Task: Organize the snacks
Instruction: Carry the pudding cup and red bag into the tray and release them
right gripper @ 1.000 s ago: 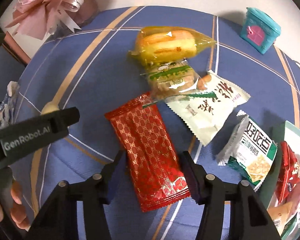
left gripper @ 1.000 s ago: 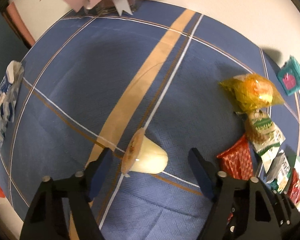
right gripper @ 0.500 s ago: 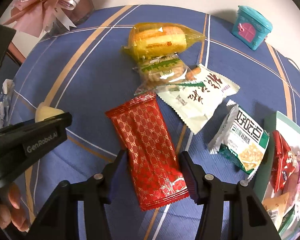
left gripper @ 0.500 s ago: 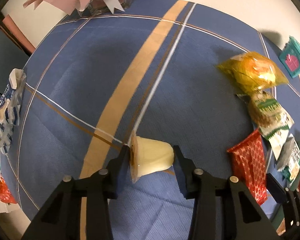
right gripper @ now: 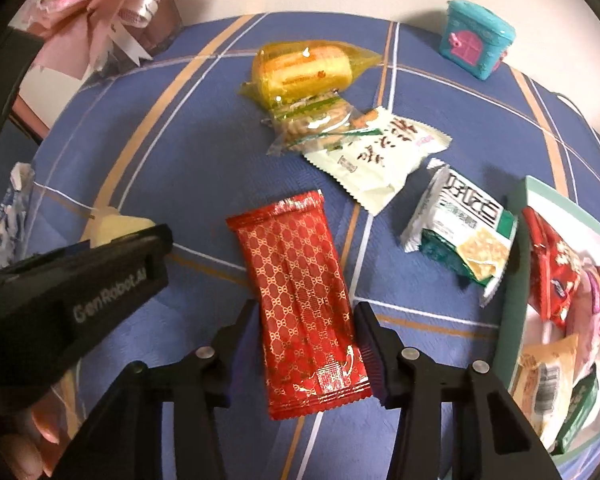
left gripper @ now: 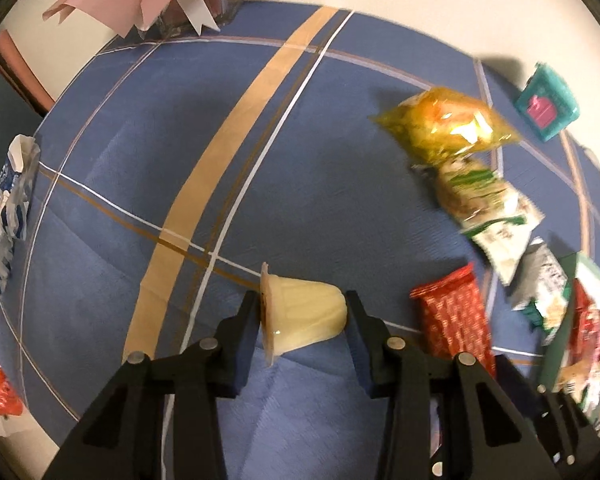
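My left gripper is shut on a pale yellow jelly cup lying on its side, just above the blue tablecloth. The cup also shows in the right wrist view, behind the left gripper body. My right gripper is shut on the lower end of a red patterned wafer packet. A yellow cake packet, a clear cracker packet, a white packet and a green-white biscuit packet lie beyond it.
A pale green box at the right holds several snack packets. A teal toy house stands at the back right. A pink bouquet is at the back left. A blue-white wrapper lies at the left table edge.
My left gripper closed from wide open onto the jelly cup and lifted it slightly. My right gripper kept its hold on the red packet and shifted a little.
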